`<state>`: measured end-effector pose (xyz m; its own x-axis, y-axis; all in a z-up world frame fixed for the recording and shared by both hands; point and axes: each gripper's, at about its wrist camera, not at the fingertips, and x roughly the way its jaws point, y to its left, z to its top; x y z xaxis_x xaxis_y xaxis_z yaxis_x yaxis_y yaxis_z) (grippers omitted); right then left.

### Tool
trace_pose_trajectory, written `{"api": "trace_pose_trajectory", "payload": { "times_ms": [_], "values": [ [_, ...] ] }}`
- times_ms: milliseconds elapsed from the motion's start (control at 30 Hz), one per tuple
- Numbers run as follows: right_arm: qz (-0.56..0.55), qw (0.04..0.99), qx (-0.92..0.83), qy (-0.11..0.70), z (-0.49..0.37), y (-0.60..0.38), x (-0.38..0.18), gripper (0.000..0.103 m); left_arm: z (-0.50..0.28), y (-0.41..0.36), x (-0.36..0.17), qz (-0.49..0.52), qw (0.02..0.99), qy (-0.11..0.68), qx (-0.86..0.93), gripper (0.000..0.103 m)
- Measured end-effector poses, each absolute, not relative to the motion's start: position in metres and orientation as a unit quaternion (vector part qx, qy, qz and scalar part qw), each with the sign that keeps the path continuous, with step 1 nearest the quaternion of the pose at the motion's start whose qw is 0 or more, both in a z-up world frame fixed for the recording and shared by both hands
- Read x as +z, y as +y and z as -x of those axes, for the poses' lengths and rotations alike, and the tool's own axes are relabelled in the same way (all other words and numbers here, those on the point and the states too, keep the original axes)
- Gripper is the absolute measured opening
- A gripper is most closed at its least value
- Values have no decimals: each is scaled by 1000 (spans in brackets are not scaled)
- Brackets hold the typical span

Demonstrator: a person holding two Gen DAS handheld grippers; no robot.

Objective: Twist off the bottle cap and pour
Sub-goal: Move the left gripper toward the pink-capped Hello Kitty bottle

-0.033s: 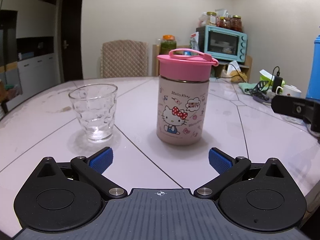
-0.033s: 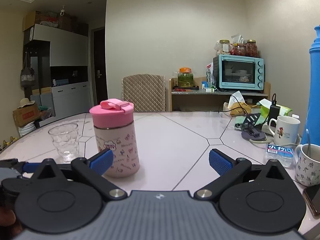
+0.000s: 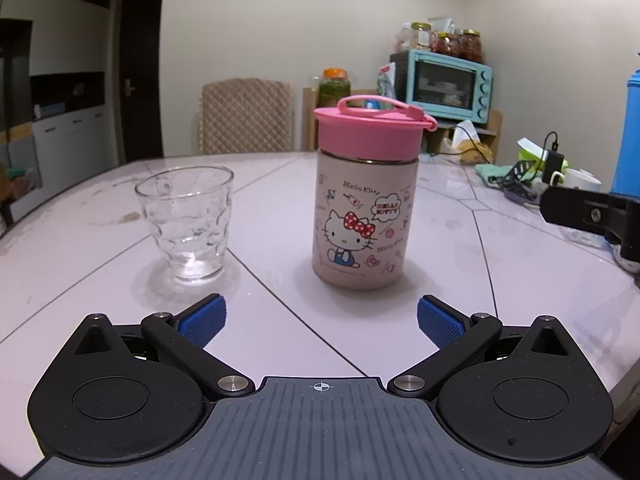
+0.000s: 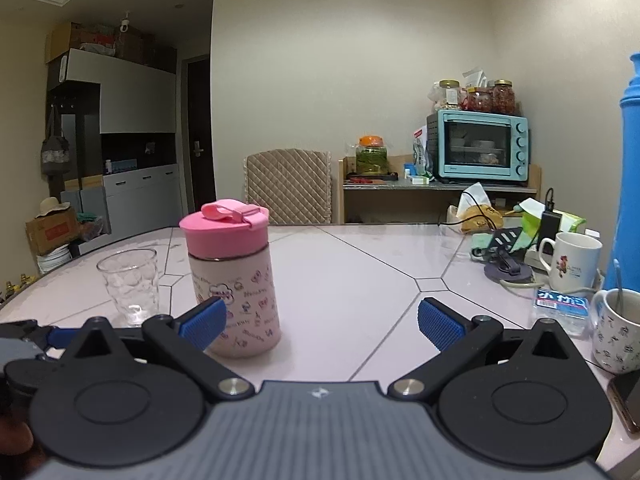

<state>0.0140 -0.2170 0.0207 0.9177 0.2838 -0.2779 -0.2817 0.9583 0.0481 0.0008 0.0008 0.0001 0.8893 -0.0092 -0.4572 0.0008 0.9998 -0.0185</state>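
Reading "Hello Kitty" in script on the pink-capped bottle (image 3: 365, 208), and again in capitals inside a speech bubble beside the cat's bow. Showing blue characters on a small packet (image 4: 562, 304) lying on the desk, too blurred for reading.

The tall blue plastic flask (image 4: 629, 184) to the right of the right gripper (image 4: 322, 320) was cut off by the frame's edge, so its top and base went unseen. A dark phone-like slab (image 4: 626, 398) at that gripper's lower right was likewise cropped; it was probably a phone. That gripper's left blue pad (image 4: 203, 322) covered part of the pink-lidded, cartoon-printed steel bottle (image 4: 234, 280). The left gripper (image 4: 44, 340) showed only as a dark sliver at the far left there. In the left wrist view, only a black piece of the right gripper entered from the right edge.
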Motion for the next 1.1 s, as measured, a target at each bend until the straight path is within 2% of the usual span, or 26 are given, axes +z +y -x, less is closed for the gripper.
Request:
{"api": "trace_pose_trajectory", "payload": {
  "times_ms": [1100],
  "values": [
    [-25,972,176,153,-38,-198,17,103,-32,21,-11,1,969,247,-15,103]
  ]
}}
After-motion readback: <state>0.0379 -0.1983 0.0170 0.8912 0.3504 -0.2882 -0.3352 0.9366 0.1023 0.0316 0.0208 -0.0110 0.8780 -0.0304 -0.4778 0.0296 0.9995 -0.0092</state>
